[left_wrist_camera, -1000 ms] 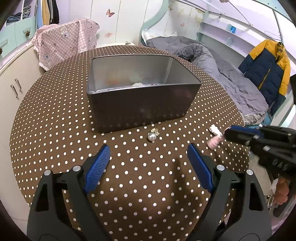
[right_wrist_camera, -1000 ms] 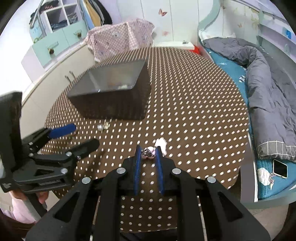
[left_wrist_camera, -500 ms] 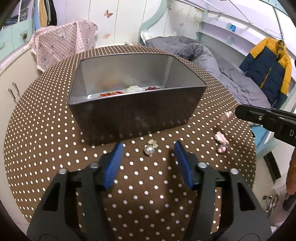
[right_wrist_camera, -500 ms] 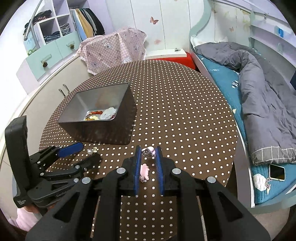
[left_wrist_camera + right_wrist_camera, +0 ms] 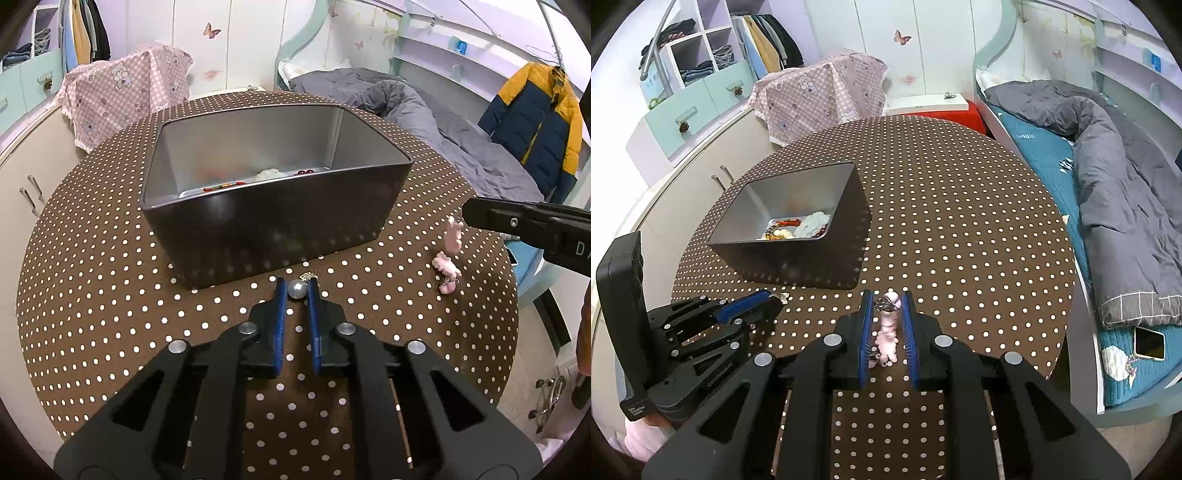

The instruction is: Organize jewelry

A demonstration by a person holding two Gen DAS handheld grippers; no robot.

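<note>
Both grippers clamped on jewelry.
Left gripper (image 5: 296, 288) pinches pearl (image 5: 297, 289) before box (image 5: 280, 218); right gripper (image 5: 887, 304) holds pink charm (image 5: 888, 321) aloft.

- A round table (image 5: 960, 206) in a brown dotted cloth is seen at centre frame.
- A bed (image 5: 1045, 155) with a grey quilt (image 5: 1123, 206) is placed at the right.
- White cupboards (image 5: 683, 192) and a pink checked cloth (image 5: 820, 92) are seen at upper left.
- A yellow and navy jacket (image 5: 535, 122) is hung at upper right.
</note>
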